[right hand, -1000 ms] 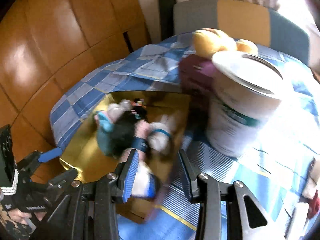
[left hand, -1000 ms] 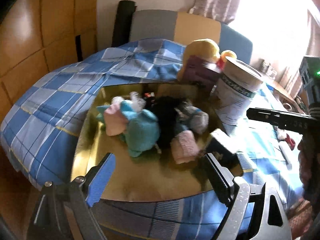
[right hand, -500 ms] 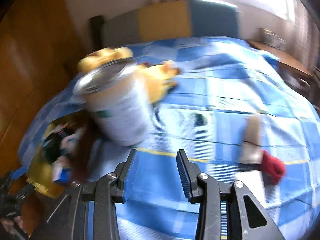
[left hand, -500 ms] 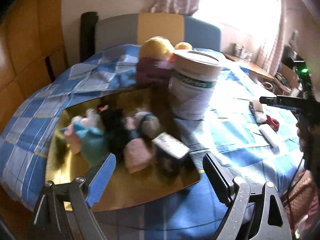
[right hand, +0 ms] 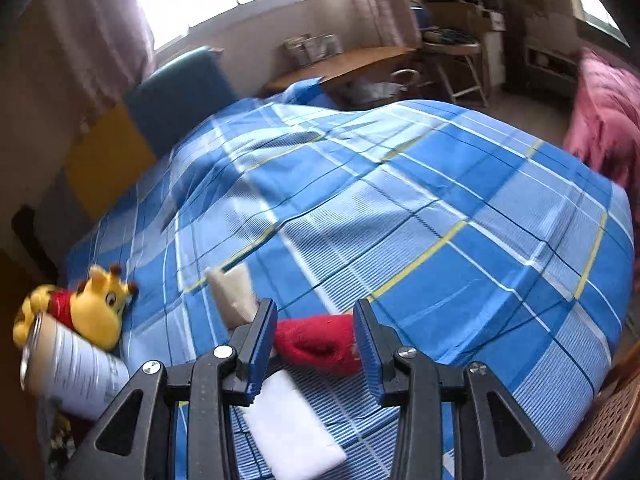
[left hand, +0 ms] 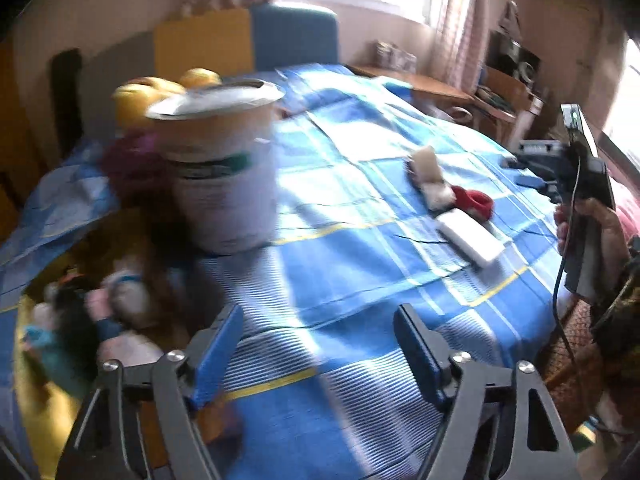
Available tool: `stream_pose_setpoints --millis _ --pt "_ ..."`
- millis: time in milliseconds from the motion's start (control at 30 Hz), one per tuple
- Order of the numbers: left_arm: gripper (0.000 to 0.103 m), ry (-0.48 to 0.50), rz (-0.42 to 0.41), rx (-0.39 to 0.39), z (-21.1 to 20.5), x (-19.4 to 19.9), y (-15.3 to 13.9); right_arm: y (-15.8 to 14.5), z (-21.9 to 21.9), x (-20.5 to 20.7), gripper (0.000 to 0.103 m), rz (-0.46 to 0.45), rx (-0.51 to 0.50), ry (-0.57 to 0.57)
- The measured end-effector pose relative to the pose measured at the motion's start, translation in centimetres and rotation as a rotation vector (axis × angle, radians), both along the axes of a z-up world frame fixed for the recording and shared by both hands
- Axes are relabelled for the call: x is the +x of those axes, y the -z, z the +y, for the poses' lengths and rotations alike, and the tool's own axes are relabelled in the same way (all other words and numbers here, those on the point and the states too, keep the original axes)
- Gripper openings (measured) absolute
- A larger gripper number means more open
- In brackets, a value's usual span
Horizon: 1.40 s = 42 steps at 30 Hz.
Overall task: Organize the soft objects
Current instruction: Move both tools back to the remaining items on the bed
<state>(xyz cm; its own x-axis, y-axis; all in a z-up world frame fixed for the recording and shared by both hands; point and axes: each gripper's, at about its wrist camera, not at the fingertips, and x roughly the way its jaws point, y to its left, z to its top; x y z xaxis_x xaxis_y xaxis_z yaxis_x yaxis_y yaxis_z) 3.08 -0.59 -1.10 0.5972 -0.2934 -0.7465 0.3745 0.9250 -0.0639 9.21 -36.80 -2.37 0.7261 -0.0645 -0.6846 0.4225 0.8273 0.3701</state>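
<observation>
Right wrist view: right gripper [right hand: 315, 334] hovers over the red soft toy [right hand: 318, 342], jaws apart, nothing gripped; toy lies on the blue checked bedspread [right hand: 420, 208] beside the white pad [right hand: 294, 432]. Left gripper [left hand: 320, 344] is closing, empty, just off the white tub [left hand: 224, 168]. Step: reaching for a pickup. Next: lower, pinch the toy.

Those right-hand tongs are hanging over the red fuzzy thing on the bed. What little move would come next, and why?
Probably lower the right tongs around the red fuzzy thing and squeeze. It lies loose on the blue checked bedspread and lines up with the gap between the open jaws, which do not yet press on it. The gold tray already holds other soft toys.
</observation>
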Motion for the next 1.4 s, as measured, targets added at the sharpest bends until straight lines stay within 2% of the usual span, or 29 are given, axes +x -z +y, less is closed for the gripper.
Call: stream_pose_setpoints --millis 267,433,667,833,1000,1033,1067,1133,1267,1400 --pt "0.074 0.162 0.151 -0.055 -9.0 3.7 1.9 0.7 -1.1 -0.7 0.039 -0.01 0.084 0.047" --pt "0.074 0.223 0.242 -0.056 -15.4 6.2 3.2 0.6 -2.1 -1.7 0.039 -0.047 0.135 0.078" --pt "0.083 0.201 0.344 -0.073 -21.2 9.0 4.7 0.6 -3.1 -2.3 0.039 -0.092 0.206 0.093" --pt "0.085 0.145 0.377 -0.038 -23.9 10.7 5.9 0.6 -3.3 -2.5 0.04 -0.117 0.237 0.089" --pt "0.083 0.108 0.376 0.03 -25.7 11.6 7.4 0.6 -3.3 -2.5 0.041 -0.123 0.255 0.082" --pt "0.073 0.111 0.372 0.042 -25.5 11.5 7.7 0.7 -3.2 -2.5 0.041 -0.12 0.257 0.078" --pt "0.07 0.122 0.345 0.065 -25.4 11.1 7.8 0.8 -3.2 -2.4 0.041 -0.115 0.257 0.074" --pt "0.062 0.181 0.297 0.059 -25.0 10.2 7.6 0.9 -3.1 -2.2 0.041 -0.108 0.257 0.069" --pt "0.061 0.242 0.224 0.046 -22.1 8.2 6.2 1.1 -3.1 -2.1 0.04 -0.099 0.26 0.064" --pt "0.062 0.247 0.147 0.065 -17.2 6.3 5.3 1.6 -2.6 -1.5 0.04 -0.059 0.265 0.032"
